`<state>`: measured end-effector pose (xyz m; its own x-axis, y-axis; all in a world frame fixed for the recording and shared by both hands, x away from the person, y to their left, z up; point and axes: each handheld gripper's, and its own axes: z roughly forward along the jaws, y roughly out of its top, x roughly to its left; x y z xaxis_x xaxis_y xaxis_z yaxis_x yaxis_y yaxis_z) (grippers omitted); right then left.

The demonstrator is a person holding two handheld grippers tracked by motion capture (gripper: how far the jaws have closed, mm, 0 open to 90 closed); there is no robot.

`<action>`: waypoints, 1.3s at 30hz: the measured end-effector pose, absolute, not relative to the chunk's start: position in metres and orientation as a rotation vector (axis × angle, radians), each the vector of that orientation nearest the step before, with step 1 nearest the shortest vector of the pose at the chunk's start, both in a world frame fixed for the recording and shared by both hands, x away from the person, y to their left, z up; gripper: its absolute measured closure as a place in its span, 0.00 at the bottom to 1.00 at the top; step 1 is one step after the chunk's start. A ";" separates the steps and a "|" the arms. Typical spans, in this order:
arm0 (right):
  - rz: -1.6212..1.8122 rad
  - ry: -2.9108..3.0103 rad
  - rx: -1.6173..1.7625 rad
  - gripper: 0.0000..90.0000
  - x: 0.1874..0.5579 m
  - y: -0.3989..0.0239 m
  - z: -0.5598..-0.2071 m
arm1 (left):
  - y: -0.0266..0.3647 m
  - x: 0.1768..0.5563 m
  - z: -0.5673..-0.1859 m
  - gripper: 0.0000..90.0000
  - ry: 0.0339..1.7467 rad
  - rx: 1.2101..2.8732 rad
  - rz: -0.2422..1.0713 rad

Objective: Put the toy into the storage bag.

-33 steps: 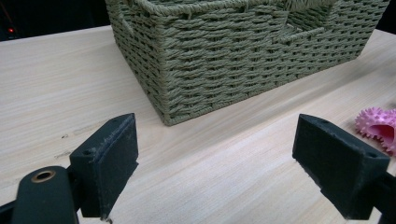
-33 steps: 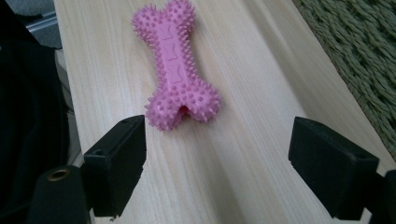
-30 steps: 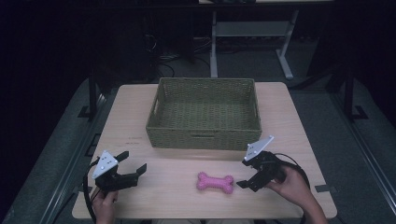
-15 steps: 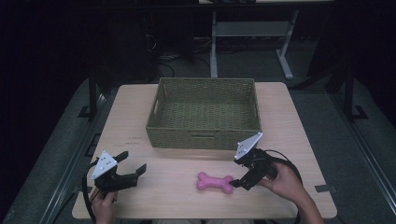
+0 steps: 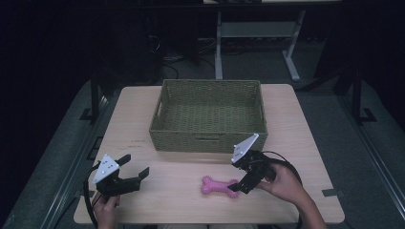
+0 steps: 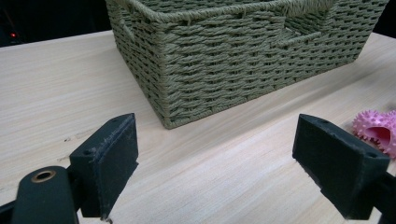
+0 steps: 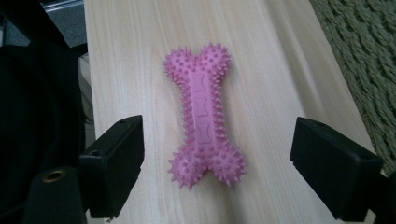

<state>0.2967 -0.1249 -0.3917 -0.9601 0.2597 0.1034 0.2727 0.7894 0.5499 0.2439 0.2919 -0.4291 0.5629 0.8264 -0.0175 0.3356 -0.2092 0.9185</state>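
A pink spiky bone-shaped toy [image 5: 218, 186] [image 7: 202, 119] lies flat on the wooden table [image 5: 296, 124], in front of a green woven basket [image 5: 208, 115] [image 6: 233, 51]. My right gripper [image 5: 240, 180] [image 7: 217, 168] is open at the toy's right end, its jaws standing either side of that end without touching it. My left gripper [image 5: 133, 166] [image 6: 215, 170] is open over bare table near the front left corner, nothing between its jaws. The toy's tip [image 6: 377, 132] peeks in at the right edge of the left gripper view.
The basket looks empty and sits at the middle back of the table. The table's front edge runs just behind both hands. A black cable [image 5: 286, 165] loops from the right gripper. Dark floor and a desk frame [image 5: 253, 33] lie beyond.
My right gripper has moved left and forward, from beside the toy to straddling its right end. The left gripper has stayed still.
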 end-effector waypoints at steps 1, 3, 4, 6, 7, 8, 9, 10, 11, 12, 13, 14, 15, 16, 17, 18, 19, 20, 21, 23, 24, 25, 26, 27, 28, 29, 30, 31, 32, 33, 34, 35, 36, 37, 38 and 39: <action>-0.907 -2.952 -0.434 0.19 0.297 -0.123 -0.392 | 0.292 0.244 -0.429 0.15 0.958 1.788 0.607; -0.888 -2.954 -0.420 0.19 0.297 -0.120 -0.394 | 0.292 0.244 -0.429 0.15 0.954 1.792 0.610; -0.887 -2.957 -0.411 0.19 0.297 -0.119 -0.394 | 0.291 0.244 -0.429 0.15 0.956 1.791 0.610; -0.883 -2.951 -0.400 0.19 0.297 -0.116 -0.396 | 0.291 0.244 -0.429 0.15 0.956 1.792 0.609; -0.880 -2.951 -0.394 0.19 0.297 -0.114 -0.396 | 0.291 0.244 -0.429 0.15 0.955 1.791 0.610; -0.875 -2.952 -0.395 0.19 0.297 -0.112 -0.397 | 0.291 0.244 -0.429 0.15 0.953 1.791 0.610; -0.866 -2.949 -0.395 0.19 0.297 -0.110 -0.398 | 0.291 0.244 -0.429 0.15 0.953 1.791 0.609; -0.860 -2.949 -0.389 0.19 0.297 -0.108 -0.399 | 0.291 0.244 -0.429 0.15 0.953 1.792 0.607; -0.851 -2.949 -0.388 0.19 0.297 -0.106 -0.399 | 0.291 0.244 -0.429 0.15 0.953 1.792 0.610; -0.839 -2.953 -0.375 0.19 0.297 -0.102 -0.402 | 0.291 0.244 -0.429 0.15 0.954 1.791 0.612; -0.839 -2.953 -0.375 0.19 0.297 -0.102 -0.402 | 0.291 0.244 -0.429 0.15 0.954 1.791 0.612; -0.830 -2.946 -0.356 0.19 0.297 -0.098 -0.404 | 0.292 0.244 -0.429 0.15 0.955 1.790 0.609; -0.830 -2.946 -0.356 0.19 0.297 -0.098 -0.404 | 0.292 0.244 -0.429 0.15 0.955 1.789 0.608; -0.810 -2.946 -0.354 0.19 0.297 -0.094 -0.406 | 0.292 0.244 -0.429 0.15 0.954 1.788 0.609; -0.810 -2.946 -0.354 0.19 0.297 -0.094 -0.406 | 0.292 0.244 -0.429 0.15 0.954 1.788 0.609; -0.790 -2.952 -0.352 0.19 0.297 -0.091 -0.409 | 0.292 0.244 -0.429 0.15 0.954 1.786 0.606; -0.790 -2.952 -0.352 0.19 0.297 -0.091 -0.409 | 0.292 0.244 -0.429 0.15 0.954 1.786 0.606; -0.774 -2.963 -0.347 0.19 0.297 -0.089 -0.410 | 0.292 0.244 -0.429 0.15 0.952 1.786 0.606; -0.772 -2.968 -0.345 0.19 0.296 -0.088 -0.411 | 0.292 0.244 -0.429 0.15 0.952 1.786 0.606; -0.769 -2.972 -0.340 0.19 0.297 -0.087 -0.412 | 0.292 0.244 -0.429 0.15 0.953 1.780 0.602; -0.764 -2.971 -0.339 0.20 0.297 -0.086 -0.413 | 0.292 0.244 -0.429 0.15 0.952 1.780 0.600; -0.755 -2.977 -0.339 0.22 0.297 -0.084 -0.413 | 0.292 0.244 -0.429 0.15 0.951 1.780 0.599; -0.752 -2.978 -0.335 0.23 0.297 -0.083 -0.414 | 0.292 0.244 -0.429 0.15 0.950 1.781 0.600; -0.747 -2.977 -0.331 0.23 0.297 -0.082 -0.415 | 0.292 0.244 -0.429 0.15 0.949 1.782 0.601; -0.738 -2.983 -0.327 0.24 0.297 -0.081 -0.416 | 0.291 0.244 -0.429 0.15 0.946 1.784 0.603; -0.725 -2.988 -0.330 0.24 0.297 -0.080 -0.417 | 0.291 0.244 -0.429 0.15 0.943 1.785 0.604; -0.712 -2.997 -0.318 0.26 0.297 -0.078 -0.419 | 0.291 0.243 -0.428 0.15 0.938 1.786 0.607; -0.712 -2.997 -0.318 0.26 0.297 -0.078 -0.419 | 0.291 0.243 -0.428 0.15 0.938 1.786 0.607; -0.699 -2.997 -0.317 0.26 0.297 -0.076 -0.421 | 0.291 0.243 -0.428 0.15 0.936 1.785 0.609; -0.699 -2.997 -0.317 0.26 0.297 -0.076 -0.421 | 0.291 0.243 -0.428 0.15 0.937 1.781 0.608; -0.694 -2.993 -0.314 0.29 0.298 -0.076 -0.422 | 0.291 0.243 -0.428 0.15 0.937 1.779 0.607; -0.687 -2.992 -0.310 0.32 0.298 -0.075 -0.423 | 0.291 0.243 -0.428 0.15 0.938 1.780 0.605; -0.686 -2.994 -0.307 0.32 0.298 -0.075 -0.423 | 0.291 0.244 -0.428 0.15 0.939 1.782 0.603; -0.682 -2.998 -0.303 0.33 0.298 -0.074 -0.424 | 0.291 0.244 -0.428 0.15 0.938 1.783 0.604; -0.673 -3.005 -0.302 0.34 0.298 -0.074 -0.425 | 0.291 0.243 -0.428 0.15 0.937 1.784 0.606; -0.670 -3.008 -0.300 0.35 0.298 -0.074 -0.425 | 0.291 0.243 -0.428 0.15 0.938 1.783 0.608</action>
<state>0.2980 -0.0741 -0.4253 -0.9803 0.1783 0.0855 0.1977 0.8877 0.4158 0.2432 0.2911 -0.4285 0.5742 0.8186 -0.0148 0.3213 -0.2086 0.9237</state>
